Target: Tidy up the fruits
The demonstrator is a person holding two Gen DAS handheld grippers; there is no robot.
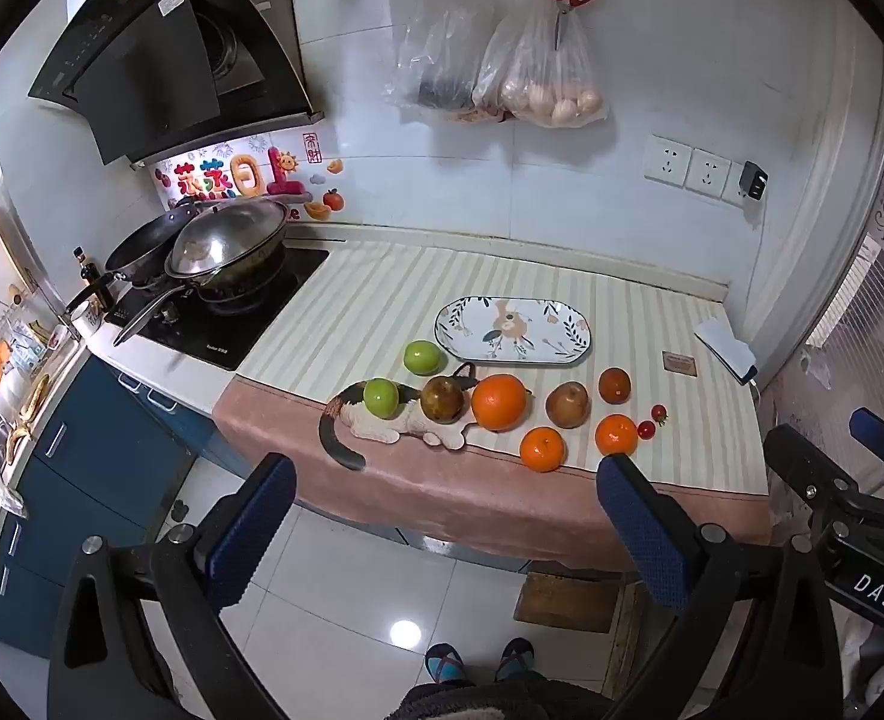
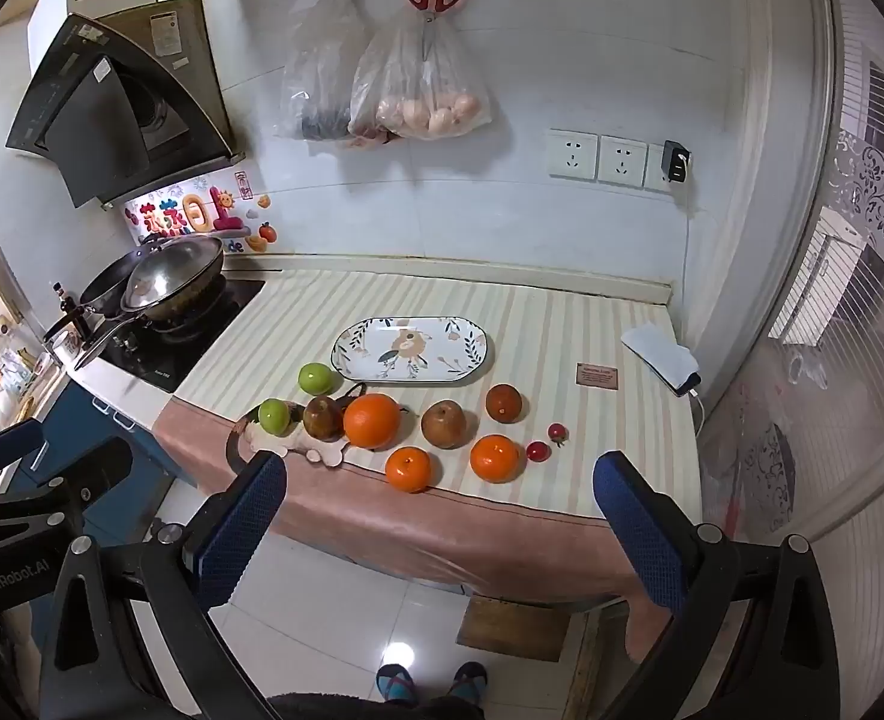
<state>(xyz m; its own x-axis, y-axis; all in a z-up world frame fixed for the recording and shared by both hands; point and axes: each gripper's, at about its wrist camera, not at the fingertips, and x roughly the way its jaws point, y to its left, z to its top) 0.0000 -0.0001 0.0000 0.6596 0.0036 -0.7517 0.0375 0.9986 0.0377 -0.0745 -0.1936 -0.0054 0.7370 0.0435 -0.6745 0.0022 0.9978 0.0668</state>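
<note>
Both the left gripper point(image 1: 445, 516) and the right gripper point(image 2: 439, 516) are held with jaws spread wide and empty, hanging over the floor short of the counter edge, so the step in hand is judged to be the first approach. The fruits lie loose on the striped cloth point(image 2: 562, 324) in front of the empty patterned plate point(image 2: 346, 354), the small orange point(image 2: 408, 468) nearest the edge. A near, round fruit is best straddled squarely across its middle, with neighbours left unnudged.
</note>
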